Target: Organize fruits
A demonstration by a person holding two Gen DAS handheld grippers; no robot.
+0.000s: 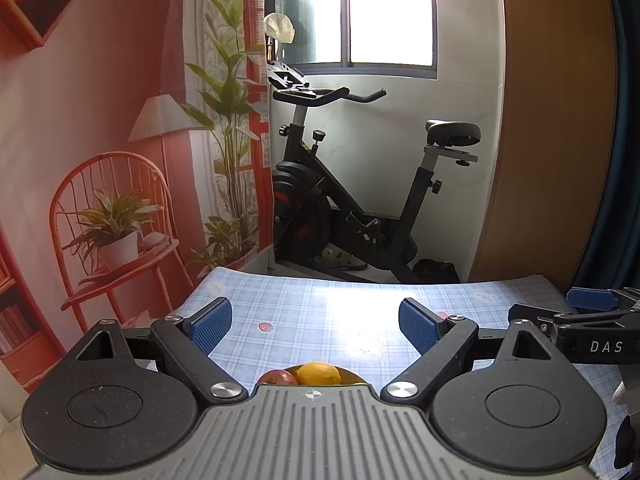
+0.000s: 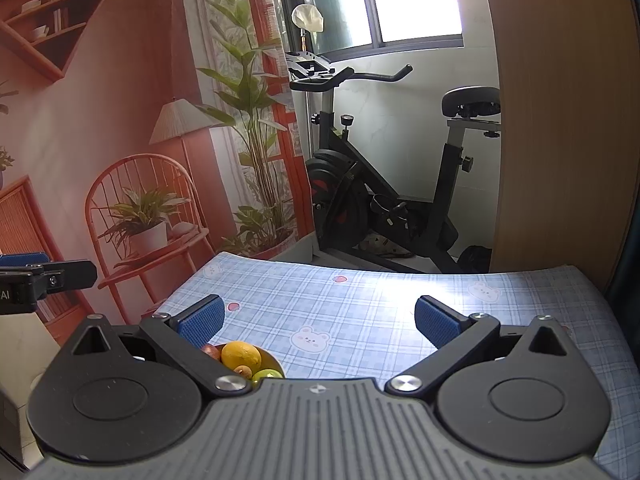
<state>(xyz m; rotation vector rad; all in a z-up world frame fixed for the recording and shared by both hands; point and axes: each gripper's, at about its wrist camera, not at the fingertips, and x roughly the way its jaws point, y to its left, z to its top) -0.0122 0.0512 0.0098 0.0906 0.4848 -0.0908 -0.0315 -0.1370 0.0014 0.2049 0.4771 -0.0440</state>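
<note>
Sunlit from the window behind the exercise bike (image 1: 352, 196), the worktop (image 1: 304, 312) wears a blue checked cloth with little bears and strawberries, and both of your tools hang above its near edge, looking down its length. Your left gripper (image 1: 316, 326) has its jaws spread wide with nothing between the blue pads; your right gripper (image 2: 318, 322) is spread just as wide and equally empty. Below and just ahead of the left jaws, almost centred between them, sits the bowl (image 1: 352, 376), with only its far rim showing above the tool's body; in it you can see the orange (image 1: 319, 373) and, touching it on its left, a red apple (image 1: 278, 378). From the right wrist view the same bowl (image 2: 276, 362) lies well off to the left, tucked against the left finger, holding the orange (image 2: 240, 354), a dark red fruit (image 2: 212, 351) behind it, a small brownish fruit (image 2: 243, 369) and a green fruit (image 2: 266, 374) in front. So your left tool is the nearer and better aligned one. The round fruit offers no long axis to match. All the fruit in view lies in the bowl, none loose on the cloth, which fits either a sorted bowl or a full one awaiting sorting.
</note>
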